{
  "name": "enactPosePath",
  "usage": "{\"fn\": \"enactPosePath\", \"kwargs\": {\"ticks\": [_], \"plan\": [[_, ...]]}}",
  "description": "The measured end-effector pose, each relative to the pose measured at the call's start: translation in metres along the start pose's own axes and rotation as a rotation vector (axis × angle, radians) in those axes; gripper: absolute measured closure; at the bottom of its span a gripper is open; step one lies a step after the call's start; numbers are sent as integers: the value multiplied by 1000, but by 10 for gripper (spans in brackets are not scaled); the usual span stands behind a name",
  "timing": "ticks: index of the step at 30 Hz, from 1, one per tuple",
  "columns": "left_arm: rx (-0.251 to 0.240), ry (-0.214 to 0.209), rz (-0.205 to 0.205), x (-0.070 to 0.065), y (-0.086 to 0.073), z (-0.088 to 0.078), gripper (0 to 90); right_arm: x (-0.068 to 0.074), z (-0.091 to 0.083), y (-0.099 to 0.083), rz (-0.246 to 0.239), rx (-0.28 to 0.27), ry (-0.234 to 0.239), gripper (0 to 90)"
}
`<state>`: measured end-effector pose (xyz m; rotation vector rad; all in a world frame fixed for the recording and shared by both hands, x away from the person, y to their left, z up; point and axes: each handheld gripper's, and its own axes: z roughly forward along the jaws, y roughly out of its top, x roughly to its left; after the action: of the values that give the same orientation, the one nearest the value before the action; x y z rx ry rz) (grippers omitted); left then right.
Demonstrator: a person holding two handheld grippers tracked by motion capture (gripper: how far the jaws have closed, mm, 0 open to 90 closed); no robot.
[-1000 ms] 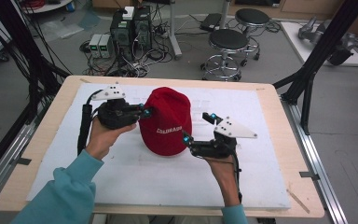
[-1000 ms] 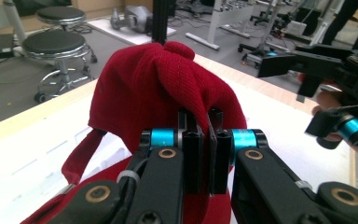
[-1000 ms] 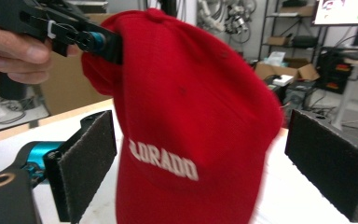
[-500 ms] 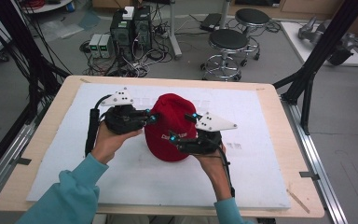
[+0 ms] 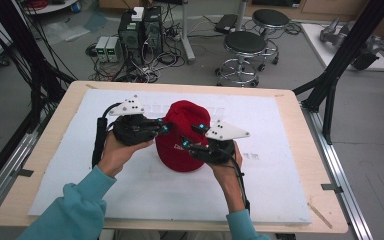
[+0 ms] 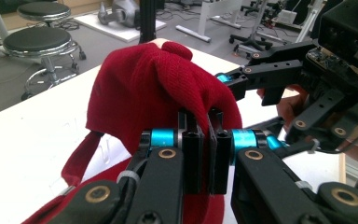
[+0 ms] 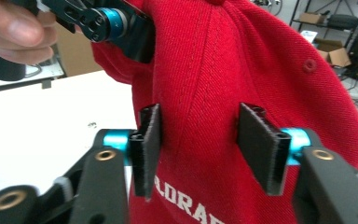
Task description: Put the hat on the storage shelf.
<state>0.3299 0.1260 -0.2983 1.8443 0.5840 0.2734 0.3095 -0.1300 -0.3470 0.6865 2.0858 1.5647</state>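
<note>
Two tongs work one red cap [image 5: 182, 135] at mid-worktop [image 5: 290, 200], and from the high view you hold it lifted off the white mat between your hands. Your left tongs [image 5: 164, 129] bite its left side, which keeps the crown propped up; your right tongs [image 5: 191, 136] come in across the front. Your hands and both tongs cover the brim, so you cannot tell how it sits.

From the left gripper view, your left tongs [image 6: 204, 140] are clenched on a fold of the cap [image 6: 154, 88], pinching the cloth thin between the pads. The right tongs [image 6: 242, 77] reach in from the right. The strap at the lower left is cut off by the frame edge.

From the right gripper view, your right tongs [image 7: 205, 140] straddle the front panel of the cap [image 7: 242, 70]. They have just been closing, yet the pads stand clear of the cloth, so they are released for now. White lettering below is cut off and unreadable.
</note>
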Motion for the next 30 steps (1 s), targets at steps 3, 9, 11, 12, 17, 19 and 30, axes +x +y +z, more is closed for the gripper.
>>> {"fn": "enactPosePath", "kwargs": {"ticks": [3, 9, 11, 12, 17, 19, 30], "plan": [[0, -3, -5, 1, -1, -1, 868, 1, 0, 0, -8, 4, 11, 583], [2, -5, -3, 1, -2, -1, 868, 2, 1, 0, -3, 14, 31, 719], [5, -6, 3, 1, -2, -1, 867, 1, 0, 0, -4, 14, 35, 760], [6, -7, 4, 1, -2, 0, 868, 1, 0, 0, -5, 15, 33, 778], [5, -14, 4, 1, -2, 1, 867, 0, -2, 0, 9, 24, 29, 835], [5, -14, 4, 1, -2, 1, 867, -1, -2, 0, 19, 21, 28, 844], [-30, -59, -34, 10, -2, -6, 577, -1, -5, 0, 10, 13, 3, 858]]}}
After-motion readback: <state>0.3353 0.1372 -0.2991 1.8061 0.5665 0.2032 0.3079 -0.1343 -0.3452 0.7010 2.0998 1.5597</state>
